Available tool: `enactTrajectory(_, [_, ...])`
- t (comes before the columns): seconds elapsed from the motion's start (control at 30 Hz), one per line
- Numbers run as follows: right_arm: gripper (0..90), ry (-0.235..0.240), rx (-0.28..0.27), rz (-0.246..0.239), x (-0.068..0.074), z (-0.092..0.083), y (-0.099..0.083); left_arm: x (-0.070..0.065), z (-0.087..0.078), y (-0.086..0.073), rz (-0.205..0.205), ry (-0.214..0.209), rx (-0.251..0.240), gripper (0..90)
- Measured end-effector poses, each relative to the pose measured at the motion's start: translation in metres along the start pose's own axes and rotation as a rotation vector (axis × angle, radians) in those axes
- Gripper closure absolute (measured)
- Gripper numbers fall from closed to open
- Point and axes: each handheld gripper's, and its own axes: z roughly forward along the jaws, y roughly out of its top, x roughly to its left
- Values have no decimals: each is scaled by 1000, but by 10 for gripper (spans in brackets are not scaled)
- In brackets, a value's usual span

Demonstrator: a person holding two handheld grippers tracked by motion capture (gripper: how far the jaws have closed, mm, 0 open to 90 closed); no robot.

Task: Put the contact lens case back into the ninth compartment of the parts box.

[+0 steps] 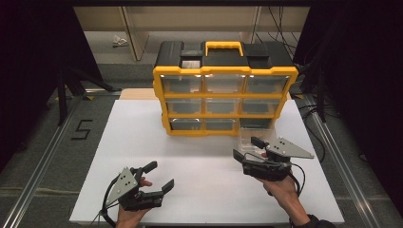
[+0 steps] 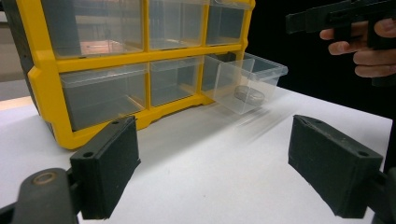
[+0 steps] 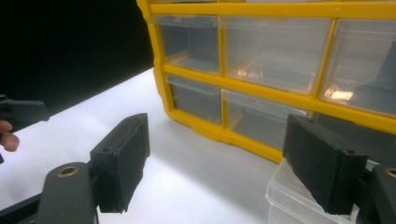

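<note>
Closest to the near edge of the white rectangular tabletop [image 1: 190,156], the left gripper [image 1: 159,175] hovers with its two black jaws spread wide and nothing between them. In the left gripper view, bare white surface runs from the left gripper's pads [image 2: 109,168] all the way up to the cabinet's foot.

Further in and off to the right, the right gripper [image 1: 246,148] sits in the person's right hand [image 1: 280,187], jaws parted and gripping nothing. It points at the small clear plastic drawer [image 1: 252,137], which is pulled out of the bottom right slot and sticks forward over the table. In the right gripper view that drawer's rim [image 3: 289,198] lies just under the right-hand pad; I cannot tell whether they touch. The left gripper view shows a small round grey object [image 2: 250,94] lying in the drawer.

Behind the drawer stands the yellow-framed black organiser cabinet with nine clear drawers [image 1: 223,97], near the far edge. A broad strip of clear table stretches between the two grippers, and the table's right edge lies near the right hand.
</note>
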Motion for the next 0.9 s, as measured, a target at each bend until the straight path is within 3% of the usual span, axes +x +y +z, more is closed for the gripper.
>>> enactTrajectory(0.9, [227, 22, -48, -8, 9, -5, -15, 0, 0, 0, -4, -6, -1, 159])
